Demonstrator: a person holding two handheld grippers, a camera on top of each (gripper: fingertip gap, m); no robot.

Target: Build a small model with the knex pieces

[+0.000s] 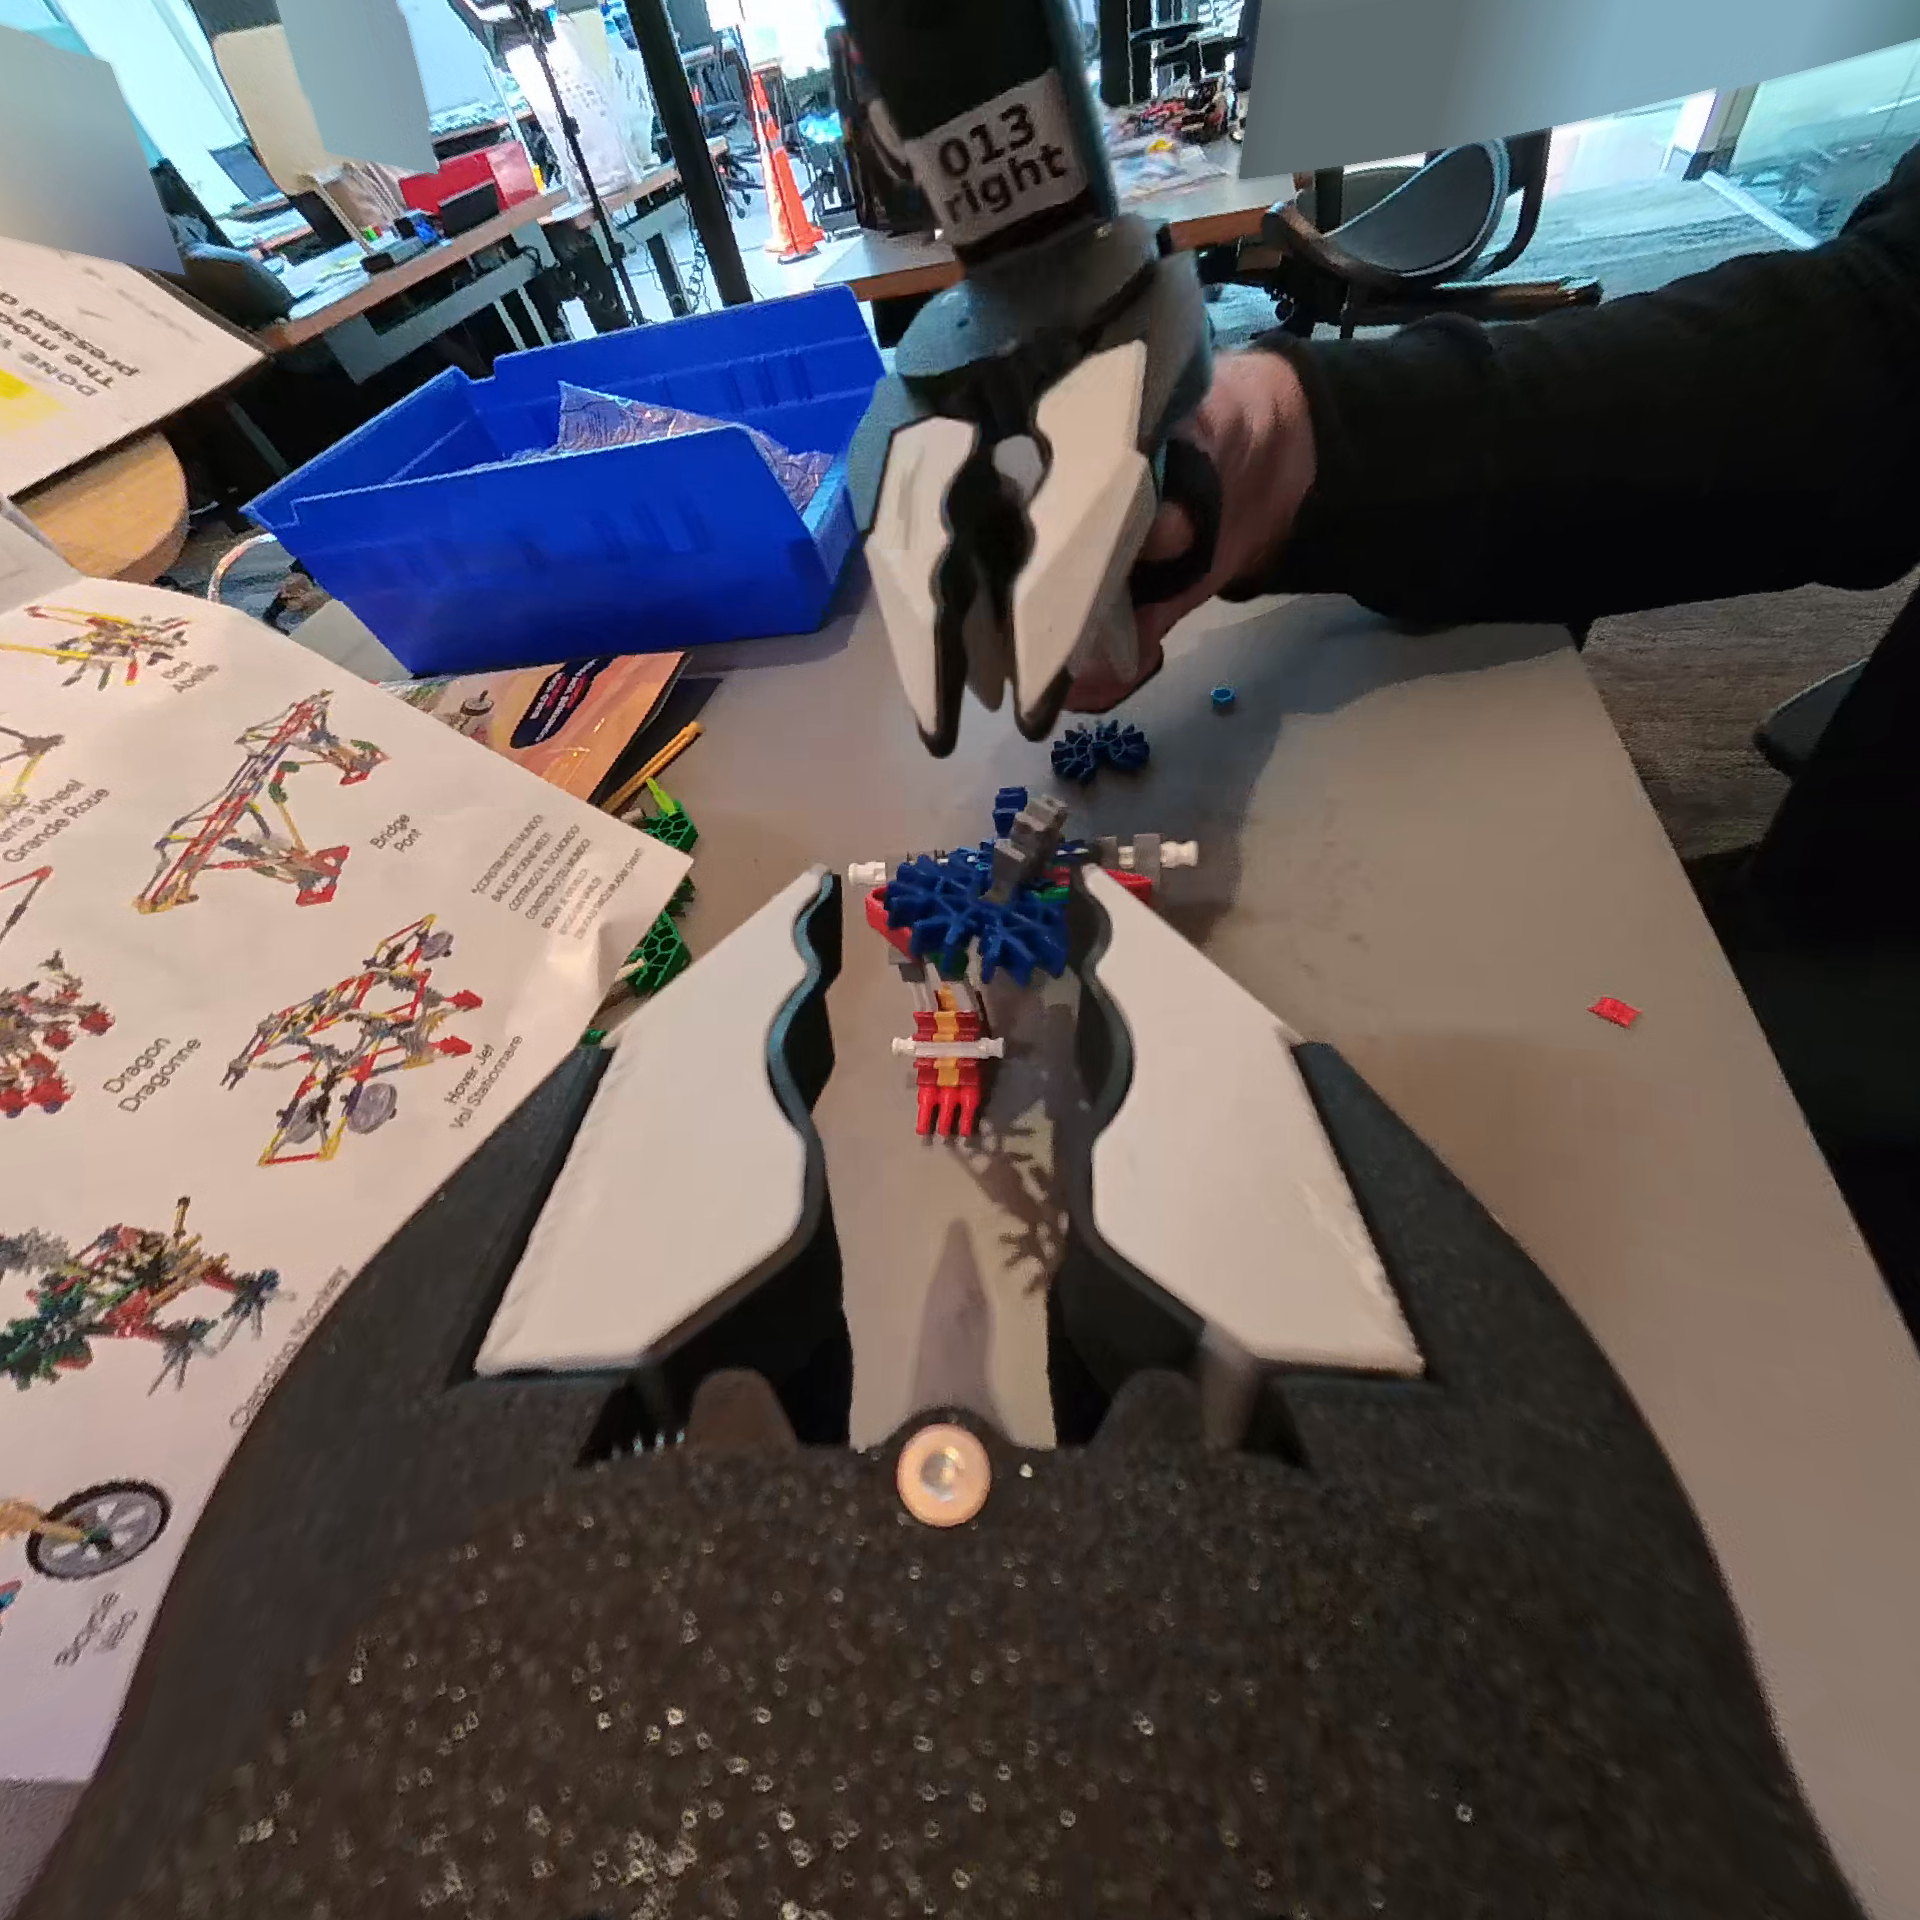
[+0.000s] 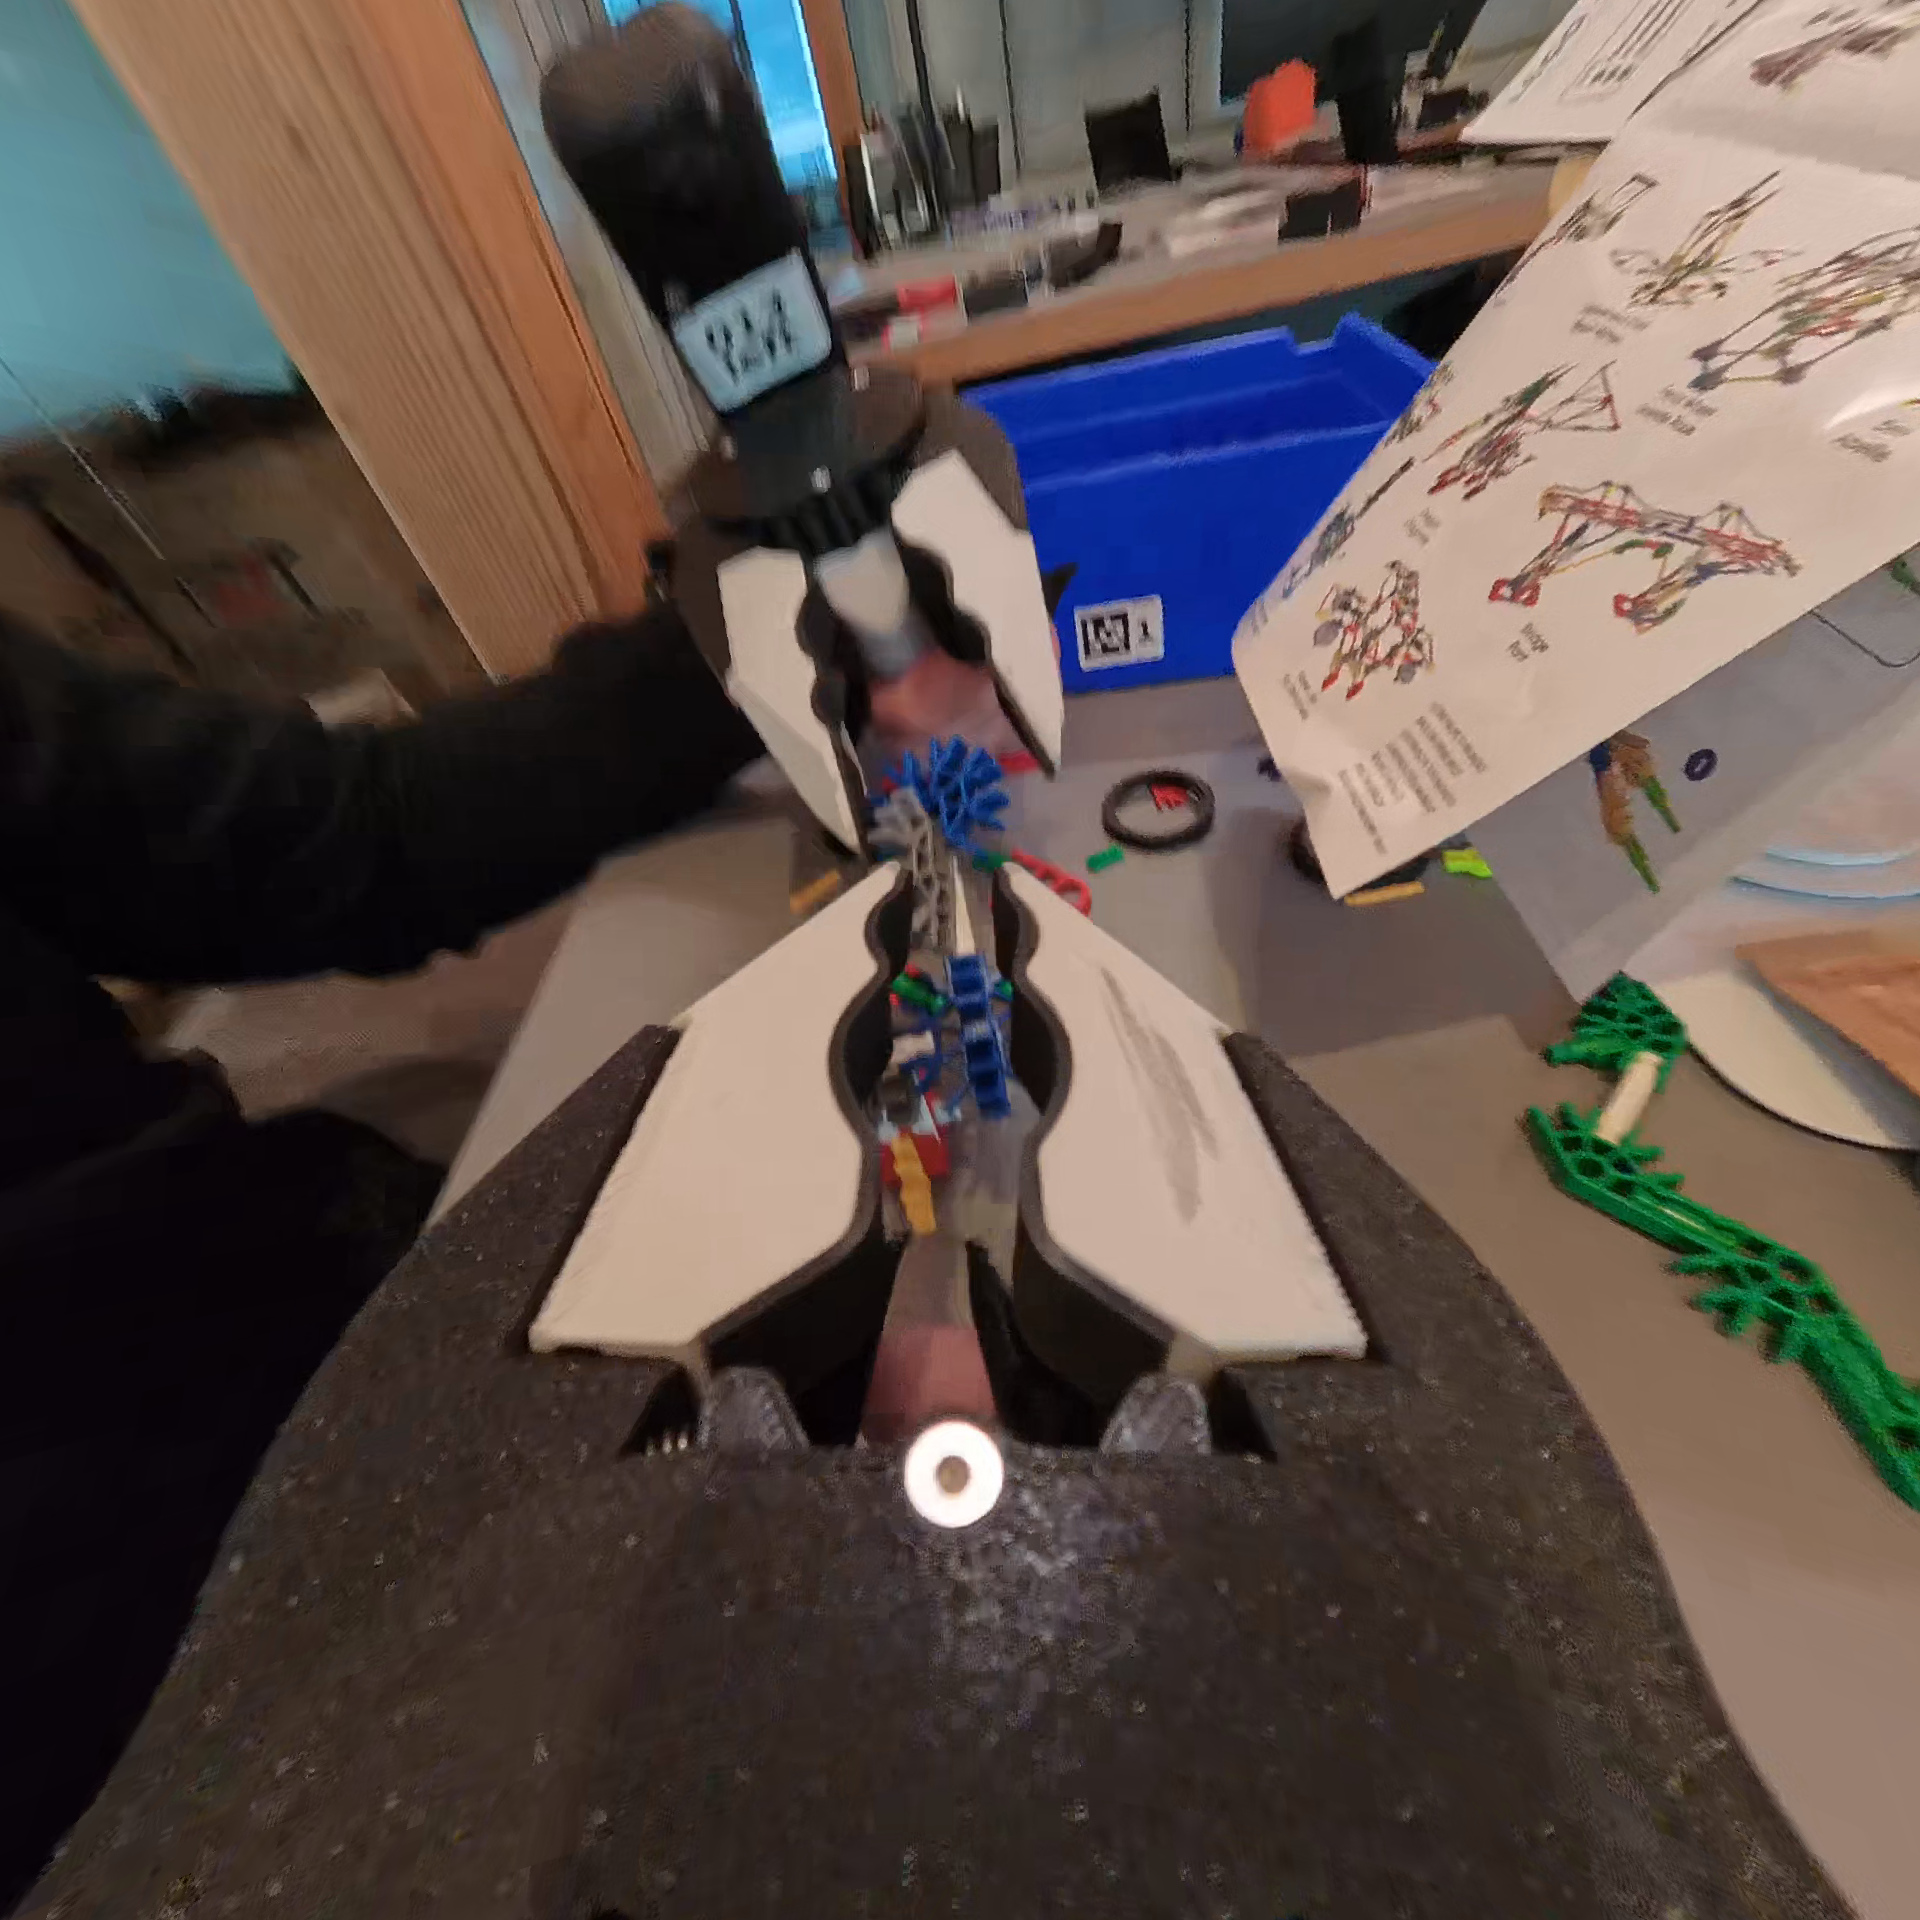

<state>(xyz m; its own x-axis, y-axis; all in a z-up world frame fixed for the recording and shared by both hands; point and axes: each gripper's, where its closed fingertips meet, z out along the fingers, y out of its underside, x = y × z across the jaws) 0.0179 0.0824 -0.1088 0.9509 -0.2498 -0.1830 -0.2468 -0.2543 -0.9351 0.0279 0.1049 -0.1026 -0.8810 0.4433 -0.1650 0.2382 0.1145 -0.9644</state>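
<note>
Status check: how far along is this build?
Done: a small model of blue, red, yellow and grey pieces is joined. In hand: left hand-held gripper brackets it, grip unclear; right hand-held gripper hovers above, jaws slightly apart, empty. Left: a blue connector, green pieces and a black ring lie loose.

Bare counter (image 1: 1403, 1039) lies open to the right of the toy model (image 1: 966, 935) — only a small red piece (image 1: 1612, 1011) and a blue connector (image 1: 1099, 746) dot it. To the left, the printed sheet (image 1: 260, 935) and blue bin (image 1: 582, 520) crowd in; the right hand-held gripper (image 1: 982, 727) hangs just above the model.
</note>
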